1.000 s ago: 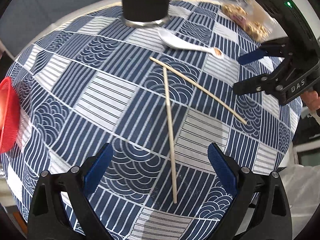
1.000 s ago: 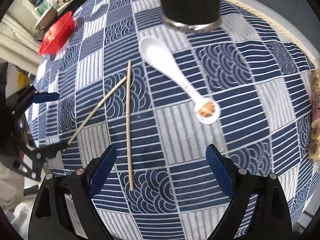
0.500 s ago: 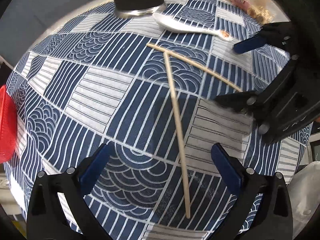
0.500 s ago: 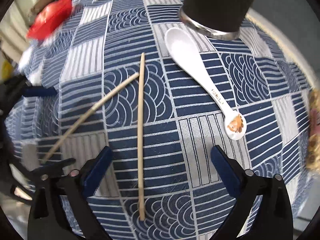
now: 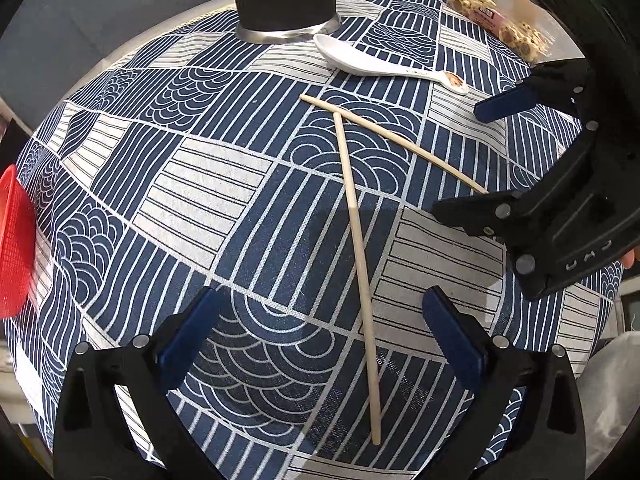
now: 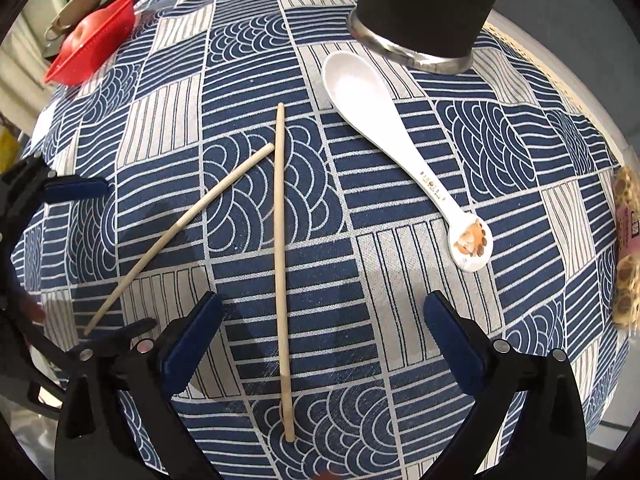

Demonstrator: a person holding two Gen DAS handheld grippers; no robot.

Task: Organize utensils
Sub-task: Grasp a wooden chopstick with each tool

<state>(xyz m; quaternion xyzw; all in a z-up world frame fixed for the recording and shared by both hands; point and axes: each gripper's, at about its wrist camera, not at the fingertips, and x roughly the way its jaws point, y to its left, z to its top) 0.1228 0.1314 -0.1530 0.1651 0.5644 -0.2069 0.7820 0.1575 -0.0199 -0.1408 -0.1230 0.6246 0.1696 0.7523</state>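
Observation:
Two wooden chopsticks lie crossed in a V on the blue-and-white patterned cloth (image 5: 200,200). One chopstick (image 5: 360,264) runs lengthwise between the wide-spread fingers of my left gripper (image 5: 320,296), which is open just above the cloth. The other chopstick (image 6: 282,264) lies the same way under my open right gripper (image 6: 322,300). Each gripper shows in the other's view: the right gripper (image 5: 460,160) straddles its stick's near end, and the left gripper (image 6: 130,256) does the same. A white ceramic spoon (image 6: 372,108) lies beside a black cup (image 6: 428,4) with a metal base.
A red mesh basket (image 6: 94,42) sits near the table's far left edge and shows as a red basket (image 5: 14,240) in the left wrist view. A clear snack bag (image 5: 500,24) lies at the right rim. The round table's edge curves just behind the cup.
Both grippers have come down closer to the cloth, and their jaws have spread a little wider. The right gripper has shifted toward the left one, over its chopstick's end.

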